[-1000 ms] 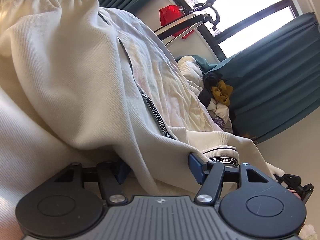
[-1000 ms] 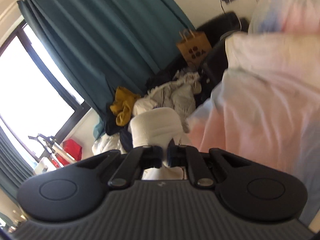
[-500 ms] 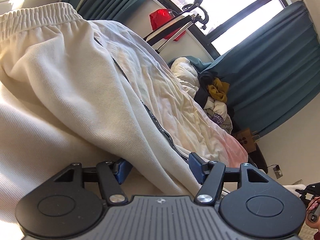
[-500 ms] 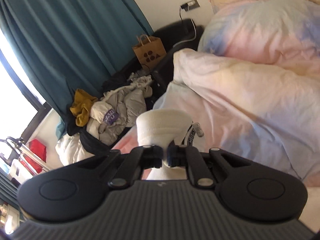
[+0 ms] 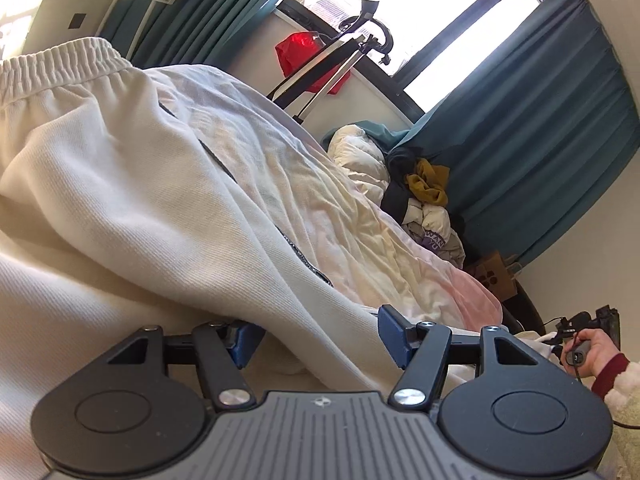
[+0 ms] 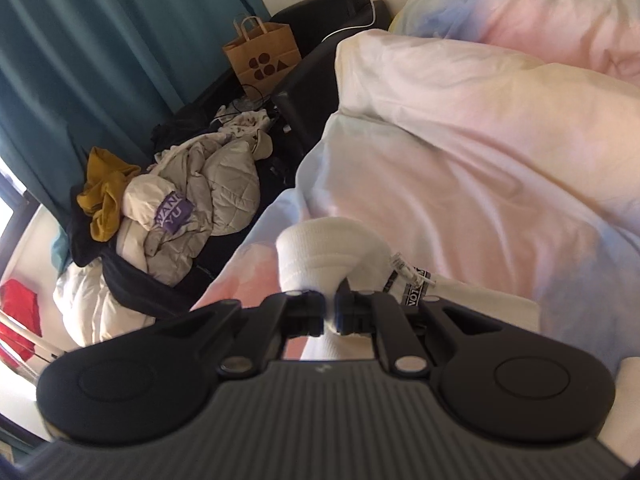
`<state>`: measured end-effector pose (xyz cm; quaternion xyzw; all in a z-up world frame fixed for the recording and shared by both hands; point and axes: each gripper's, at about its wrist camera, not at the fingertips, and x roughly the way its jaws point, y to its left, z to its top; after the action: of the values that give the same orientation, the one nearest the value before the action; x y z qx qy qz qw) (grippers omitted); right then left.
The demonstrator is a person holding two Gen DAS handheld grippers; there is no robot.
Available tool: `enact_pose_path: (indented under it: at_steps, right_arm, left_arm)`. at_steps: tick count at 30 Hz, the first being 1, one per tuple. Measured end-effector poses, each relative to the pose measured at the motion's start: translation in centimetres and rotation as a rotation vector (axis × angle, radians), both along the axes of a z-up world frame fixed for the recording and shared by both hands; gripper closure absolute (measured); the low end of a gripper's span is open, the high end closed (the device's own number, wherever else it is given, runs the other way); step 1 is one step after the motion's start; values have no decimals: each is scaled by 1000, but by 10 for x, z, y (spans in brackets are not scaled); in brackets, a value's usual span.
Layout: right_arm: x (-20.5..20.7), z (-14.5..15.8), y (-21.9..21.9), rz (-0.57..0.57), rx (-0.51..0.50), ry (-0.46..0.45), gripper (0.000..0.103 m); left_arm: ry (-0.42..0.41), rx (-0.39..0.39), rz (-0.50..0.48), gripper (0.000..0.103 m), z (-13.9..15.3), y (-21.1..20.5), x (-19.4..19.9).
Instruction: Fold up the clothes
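**Kid:** Left wrist view shows what?

**Me:** My cream pants (image 5: 132, 200) lie across the bed (image 5: 360, 216), soft, floppy, a bit heavy. My left tongs (image 5: 316, 338) gape wide around a fold. My right tongs (image 6: 330, 314) pinch the stretchy cuff (image 6: 320, 256).

**Kid:** Any words?

**Me:** A purple tag (image 6: 173, 213) says "WANG YU".

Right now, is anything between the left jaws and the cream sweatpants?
Nothing visible. The left gripper stands open with the cream sweatpants draped directly between its jaws. The right gripper is shut on the pants' ribbed cuff above the pastel duvet.
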<state>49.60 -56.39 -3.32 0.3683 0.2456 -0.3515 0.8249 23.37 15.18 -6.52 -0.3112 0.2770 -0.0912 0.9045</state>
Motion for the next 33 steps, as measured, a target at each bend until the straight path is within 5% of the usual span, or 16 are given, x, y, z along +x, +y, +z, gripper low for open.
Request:
enact_pose_path:
  at_steps: [5, 11, 12, 15, 16, 20, 25, 32, 33]
  right_arm:
    - [49, -27, 5, 288, -15, 18, 92]
    - [25, -15, -3, 433, -14, -29, 81]
    - [18, -6, -4, 447, -54, -31, 75]
    - [-12, 21, -13, 440, -126, -76, 25]
    - [-23, 28, -18, 428, -118, -99, 15]
    - [-67, 33, -29, 382, -75, -97, 17]
    - [-114, -13, -37, 296, 17, -90, 17]
    - [-122, -113, -33, 209, 249, -97, 44]
    - [-120, -117, -26, 222, 238, -115, 60]
  left_arm:
    - [-4, 42, 1, 39, -6, -8, 11]
    - [6, 44, -12, 39, -13, -11, 18]
    - [3, 46, -18, 39, -12, -12, 17]
    - [-6, 52, -36, 39, -7, -16, 12]
    - [-9, 58, -39, 39, -6, -18, 10]
    - [-12, 79, -47, 38, -1, -23, 3]
    - [-6, 67, -51, 38, 1, -24, -3]
    - [-35, 106, -75, 37, 3, -34, -6]
    - [-36, 107, -78, 37, 2, -35, -5]
